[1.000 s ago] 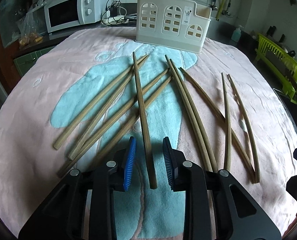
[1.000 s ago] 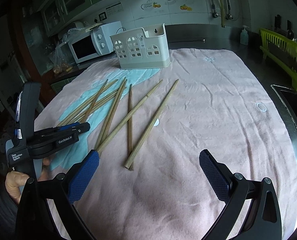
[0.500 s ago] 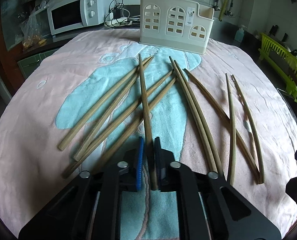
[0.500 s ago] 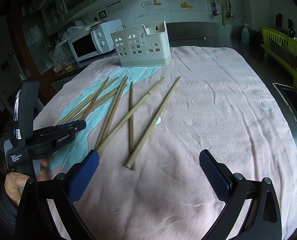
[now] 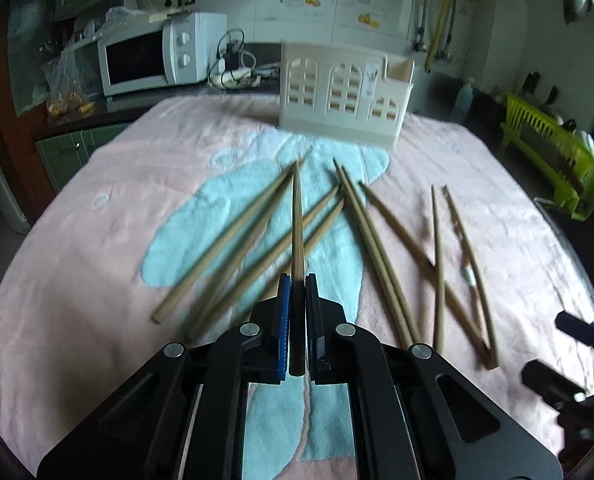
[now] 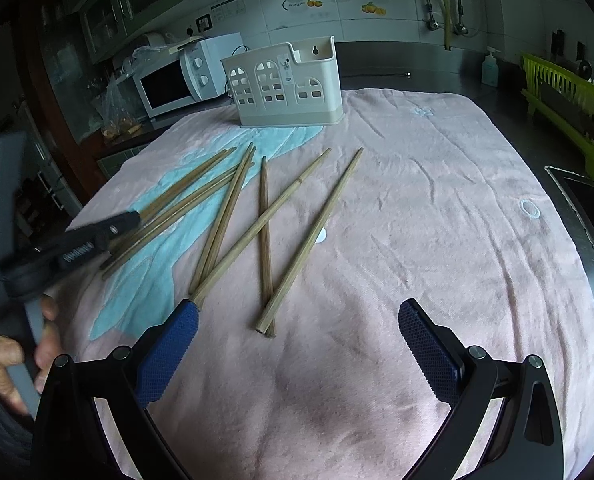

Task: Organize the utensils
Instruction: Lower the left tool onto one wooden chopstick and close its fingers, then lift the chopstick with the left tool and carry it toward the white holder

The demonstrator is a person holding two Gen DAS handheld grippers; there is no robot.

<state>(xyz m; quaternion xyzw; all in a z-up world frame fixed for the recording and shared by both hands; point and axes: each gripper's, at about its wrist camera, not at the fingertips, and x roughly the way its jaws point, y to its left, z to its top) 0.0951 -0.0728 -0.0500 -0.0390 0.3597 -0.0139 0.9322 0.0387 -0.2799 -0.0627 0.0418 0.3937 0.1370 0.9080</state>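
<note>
Several wooden chopsticks [image 5: 381, 240] lie scattered on a pink and blue towel [image 5: 97, 240]; they also show in the right wrist view [image 6: 265, 232]. My left gripper [image 5: 297, 284] is shut on one chopstick [image 5: 297, 220], lifted off the towel and pointing toward the cream utensil holder [image 5: 345, 100] at the far edge. The left gripper also shows in the right wrist view [image 6: 125, 222]. My right gripper [image 6: 297, 328] is open and empty, above the towel just short of the near ends of a crossed pair of chopsticks. The holder shows in the right wrist view too [image 6: 285, 88].
A white microwave [image 5: 157, 52] and cables stand behind the towel at the left. A green dish rack [image 5: 557, 148] stands at the right on the steel counter. A soap bottle [image 6: 489, 68] is by the back wall.
My left gripper closed on one chopstick and lifted it off the pile, tilting up toward the holder. My right gripper stayed open and nearly still.
</note>
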